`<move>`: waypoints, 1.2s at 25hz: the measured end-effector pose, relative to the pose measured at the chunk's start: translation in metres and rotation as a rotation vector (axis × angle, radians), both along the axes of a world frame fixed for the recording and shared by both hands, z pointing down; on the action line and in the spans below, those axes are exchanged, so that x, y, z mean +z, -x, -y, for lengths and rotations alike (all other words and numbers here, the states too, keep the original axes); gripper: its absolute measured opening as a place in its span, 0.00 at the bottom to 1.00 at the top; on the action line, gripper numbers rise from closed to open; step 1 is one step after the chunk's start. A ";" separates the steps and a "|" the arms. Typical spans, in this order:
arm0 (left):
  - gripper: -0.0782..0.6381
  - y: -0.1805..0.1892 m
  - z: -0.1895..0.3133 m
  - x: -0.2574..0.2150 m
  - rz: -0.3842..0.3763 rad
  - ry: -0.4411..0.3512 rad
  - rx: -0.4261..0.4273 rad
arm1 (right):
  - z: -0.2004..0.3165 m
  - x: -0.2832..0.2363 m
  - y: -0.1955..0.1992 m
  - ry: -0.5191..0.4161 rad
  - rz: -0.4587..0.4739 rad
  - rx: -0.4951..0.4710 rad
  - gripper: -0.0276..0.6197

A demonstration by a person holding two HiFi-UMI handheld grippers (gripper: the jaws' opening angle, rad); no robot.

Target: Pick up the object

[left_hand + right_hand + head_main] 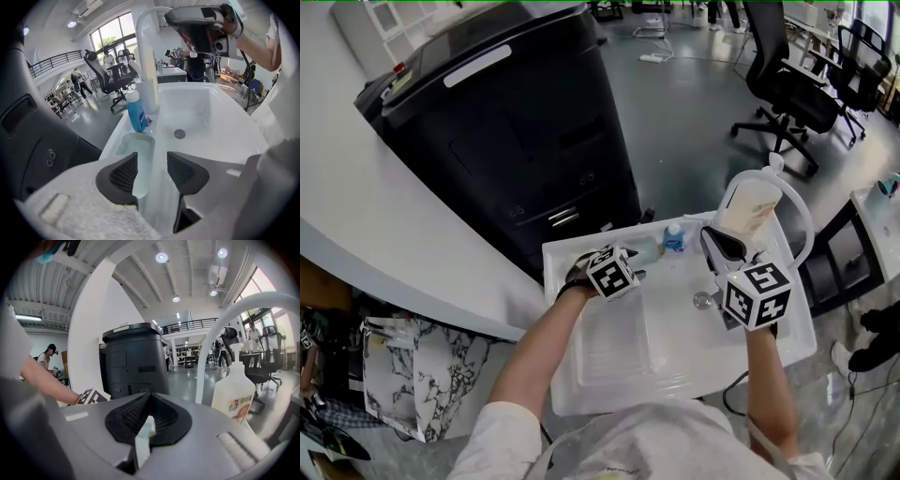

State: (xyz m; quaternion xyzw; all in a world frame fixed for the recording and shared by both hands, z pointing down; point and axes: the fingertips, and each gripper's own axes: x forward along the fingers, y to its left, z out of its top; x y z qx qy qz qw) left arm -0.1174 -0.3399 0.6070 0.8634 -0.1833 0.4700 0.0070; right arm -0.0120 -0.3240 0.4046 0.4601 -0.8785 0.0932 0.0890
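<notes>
Easing the left gripper (151, 164), jaws open, squarely around the clear cup (138, 145) before squeezing seems smart; right gripper (148, 408) jaws closed.

The middle of the white sink (213, 119) around the drain (179, 134) is open for a gripper, but the clear tub (139, 149), blue bottle (136, 114), tall tap (205, 362) and big bottle (234, 390) crowd its back edge.

From my end I see a white sink (675, 361) with its drain (702, 301), a blue bottle (136, 115) beside a white jug (748, 211), a big black copier (516, 141) behind, and office chairs (787, 89) further off
</notes>
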 end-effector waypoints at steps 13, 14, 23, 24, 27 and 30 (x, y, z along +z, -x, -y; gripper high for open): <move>0.29 0.004 -0.002 0.034 0.109 0.036 0.061 | 0.000 0.017 -0.011 0.037 -0.004 0.034 0.05; 0.28 0.004 -0.002 0.035 0.113 0.036 0.061 | 0.000 0.018 -0.012 0.040 -0.005 0.038 0.05; 0.19 0.004 0.000 0.042 0.133 0.032 0.068 | 0.000 0.025 -0.022 0.058 -0.006 0.063 0.05; 0.16 0.003 0.000 0.042 0.134 0.029 0.068 | 0.000 0.025 -0.023 0.058 -0.006 0.063 0.05; 0.14 0.003 -0.001 0.042 0.136 0.035 0.071 | 0.001 0.024 -0.022 0.055 -0.006 0.062 0.05; 0.13 0.003 -0.002 0.042 0.135 0.043 0.071 | 0.001 0.022 -0.021 0.052 -0.005 0.057 0.05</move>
